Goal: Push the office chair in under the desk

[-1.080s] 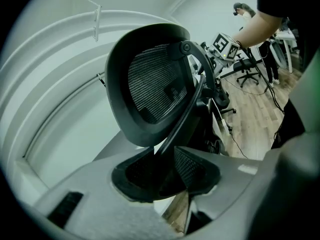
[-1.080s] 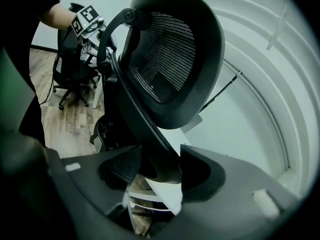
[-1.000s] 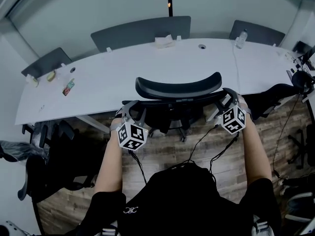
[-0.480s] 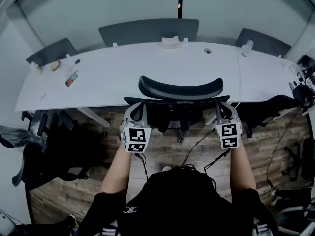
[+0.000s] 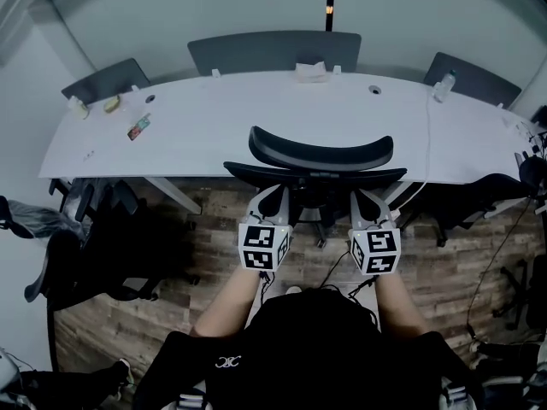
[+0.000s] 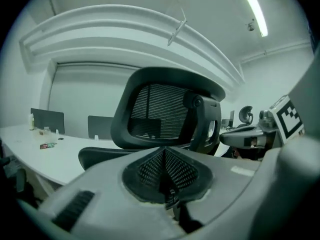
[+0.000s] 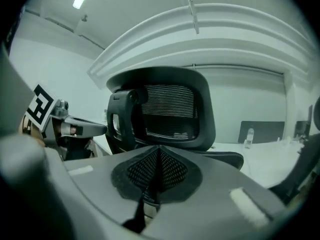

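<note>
A: Chair, where?
B: The office chair is black and sits mid-frame, its mesh back toward the person and a curved headrest on top. It stands at the near edge of the long white tabletop. In the head view the headrest overlaps that edge. Can't tell how far the seat goes under
A: Grippers?
B: The left hand-held gripper has its jaws pressed together with nothing between them. In its own view the ribbed pads meet in a line and the mesh back is right ahead. The right hand-held gripper is the same, jaws flat on each other and empty
A: Touching the chair?
B: The tips sit just beside the back's lower frame, left gripper on the left side, right gripper on the right. Can't make out contact. The marker cubes face up, just ahead of the forearms
A: Anything else?
B: On the tabletop there's a clear bottle far right, a white box far middle and small items far left. A white cable crosses it on the right. Grey divider panels line the far edge. Dark chairs stand left on the wooden floor
</note>
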{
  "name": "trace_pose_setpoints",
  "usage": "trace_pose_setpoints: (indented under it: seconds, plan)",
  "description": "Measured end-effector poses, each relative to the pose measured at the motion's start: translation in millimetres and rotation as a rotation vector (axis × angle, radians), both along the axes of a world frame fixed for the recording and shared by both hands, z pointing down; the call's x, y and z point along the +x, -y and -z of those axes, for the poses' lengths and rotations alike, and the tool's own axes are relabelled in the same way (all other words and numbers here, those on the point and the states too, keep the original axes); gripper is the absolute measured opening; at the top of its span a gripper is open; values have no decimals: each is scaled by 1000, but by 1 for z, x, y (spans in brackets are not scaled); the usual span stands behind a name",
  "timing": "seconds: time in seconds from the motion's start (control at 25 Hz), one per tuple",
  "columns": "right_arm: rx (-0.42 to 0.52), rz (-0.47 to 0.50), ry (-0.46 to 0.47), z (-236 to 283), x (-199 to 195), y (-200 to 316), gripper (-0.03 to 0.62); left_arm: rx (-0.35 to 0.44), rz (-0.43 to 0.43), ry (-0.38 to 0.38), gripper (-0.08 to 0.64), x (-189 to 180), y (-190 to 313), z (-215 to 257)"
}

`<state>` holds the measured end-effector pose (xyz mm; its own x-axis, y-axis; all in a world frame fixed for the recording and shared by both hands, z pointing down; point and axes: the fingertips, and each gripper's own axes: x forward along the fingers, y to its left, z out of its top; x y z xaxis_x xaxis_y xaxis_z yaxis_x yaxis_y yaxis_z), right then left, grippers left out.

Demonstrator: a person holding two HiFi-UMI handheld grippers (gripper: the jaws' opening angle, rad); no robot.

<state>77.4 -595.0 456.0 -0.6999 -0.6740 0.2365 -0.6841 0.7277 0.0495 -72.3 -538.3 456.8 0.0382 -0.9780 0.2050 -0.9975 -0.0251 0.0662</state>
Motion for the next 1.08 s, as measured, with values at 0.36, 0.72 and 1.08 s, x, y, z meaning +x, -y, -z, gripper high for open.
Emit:
trace_pose_setpoints:
  seconds: [0.36, 0.72, 1.08]
  plan:
    - [12, 65, -17, 4, -28, -21, 5, 7, -16, 85, 3, 24, 0, 4]
    - [-10, 81, 19, 4, -30, -28, 5, -1, -20, 117, 3, 27, -5, 5]
    - [-7, 84, 15, 3, -29, -31, 6, 4, -44, 126, 3, 35, -6, 8]
